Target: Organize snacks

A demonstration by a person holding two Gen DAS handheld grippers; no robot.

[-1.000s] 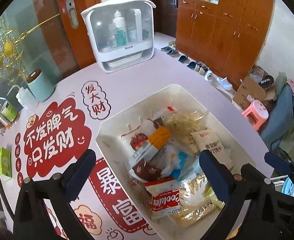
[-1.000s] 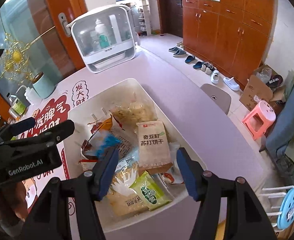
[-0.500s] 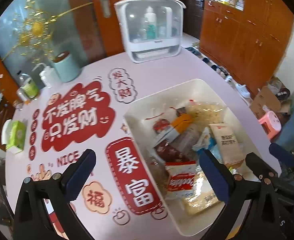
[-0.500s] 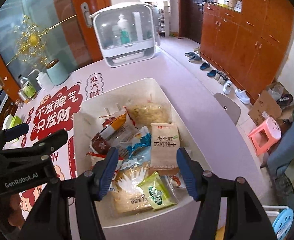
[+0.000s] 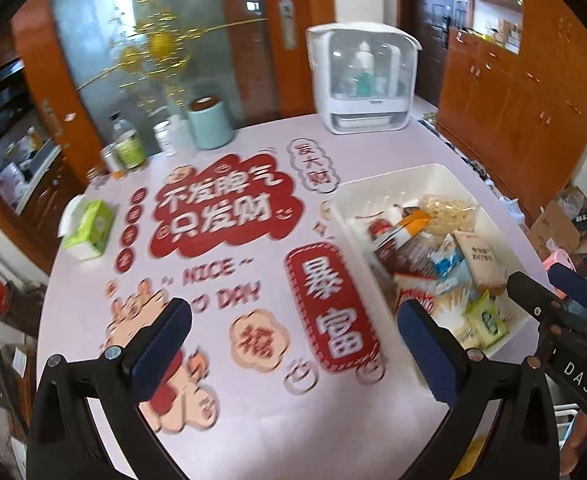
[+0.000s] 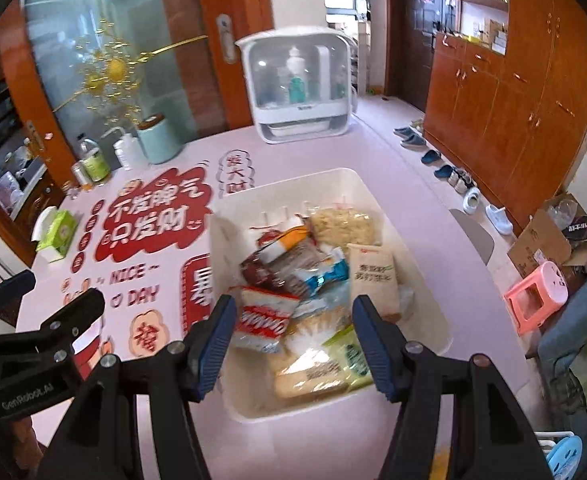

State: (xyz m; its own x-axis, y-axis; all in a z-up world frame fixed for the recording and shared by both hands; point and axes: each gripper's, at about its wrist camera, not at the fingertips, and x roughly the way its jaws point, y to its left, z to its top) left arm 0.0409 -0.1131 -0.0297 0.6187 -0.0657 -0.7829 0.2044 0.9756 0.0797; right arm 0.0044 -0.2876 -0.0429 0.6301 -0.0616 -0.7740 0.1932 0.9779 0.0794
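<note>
Snacks sit piled in a white bin (image 6: 377, 208) on the right half of the pink table (image 5: 253, 400). Your right claw (image 6: 293, 340) hangs over the bin's near end, jaws spread and grasping nothing; the packets show between its fingers but nothing touches the blue pads (image 6: 217, 340). Your left claw (image 5: 293, 344) is over bare table left of the bin, also released, wide apart, nothing between the fingers.

In the bin: a beige cracker packet (image 6: 373, 276) on the right side, a red-and-white cookie packet (image 6: 265, 320) at near left, a green packet (image 6: 349, 352) at near right, a blue-and-white wrapper (image 6: 325, 276) mid-pile, an orange-and-white packet (image 6: 281, 244) further back, and a clear bag of pale yellow snacks (image 6: 345, 224) at the far end. Packets overlap; what lies at the bottom you cannot tell.

Far end of the table: a white cabinet with a clear front (image 5: 363, 80), bottles inside. Far left: a mint green canister (image 5: 209, 124), a white bottle (image 5: 165, 136) and a green-label bottle (image 5: 127, 144) just beside it. A green tissue box (image 5: 89, 228) sits at the left edge. Red and pink sticker lettering (image 5: 221, 208) covers the table left of the bin. Left view is blurred.
</note>
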